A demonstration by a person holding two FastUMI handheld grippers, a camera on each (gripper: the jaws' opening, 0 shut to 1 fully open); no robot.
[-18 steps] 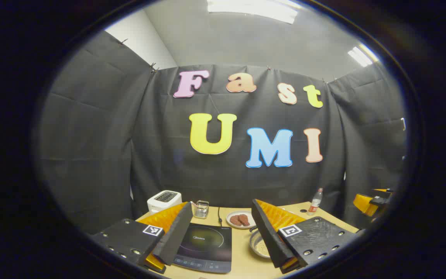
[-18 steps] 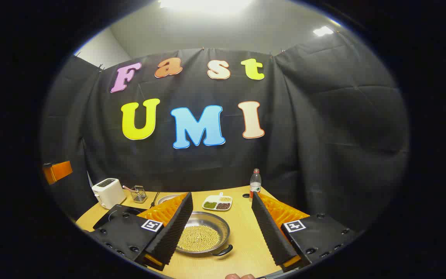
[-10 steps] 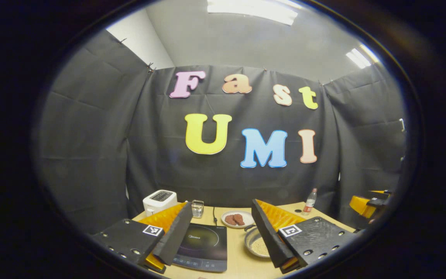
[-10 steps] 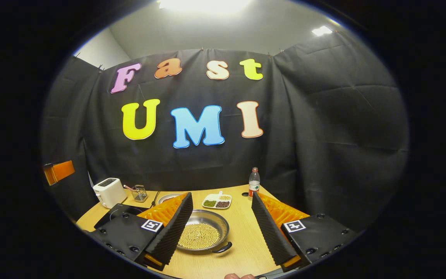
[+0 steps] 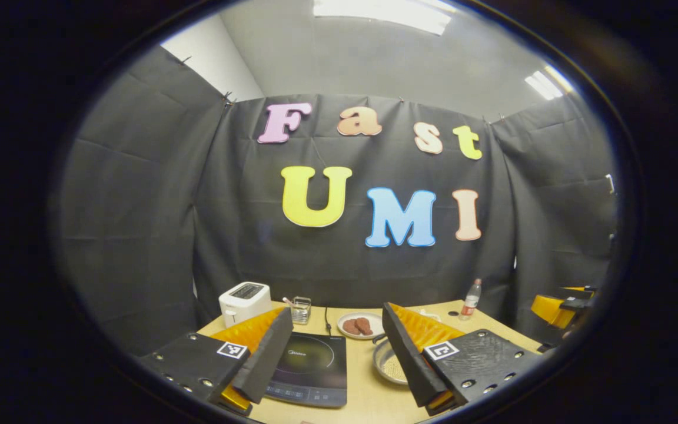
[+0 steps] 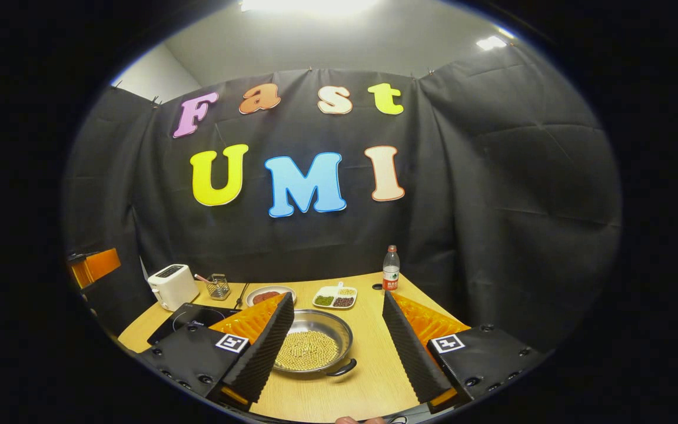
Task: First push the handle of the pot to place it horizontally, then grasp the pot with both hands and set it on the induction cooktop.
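Observation:
A steel pot (image 6: 309, 347) holding yellow beans sits on the wooden table (image 6: 368, 377), one dark handle (image 6: 342, 370) pointing toward me at its near right rim. My right gripper (image 6: 336, 296) hovers open above and in front of it, touching nothing. In the left gripper view the pot (image 5: 391, 366) is partly hidden behind a finger, with its far handle (image 5: 379, 340) showing. The black induction cooktop (image 5: 309, 368) lies left of the pot, below my open left gripper (image 5: 336, 310). The cooktop (image 6: 189, 318) also peeks out beside a finger in the right gripper view.
At the back stand a white toaster (image 6: 171, 285), a wire basket (image 6: 217, 287), a plate of meat (image 6: 268, 294), a divided dish of beans (image 6: 334, 297) and a water bottle (image 6: 391, 269). The other gripper (image 5: 559, 306) hangs off the table's right side.
Both views have shifted a little and take in more of the table. The pot and cooktop sit slightly higher in view. Both grippers stay open and hold nothing.

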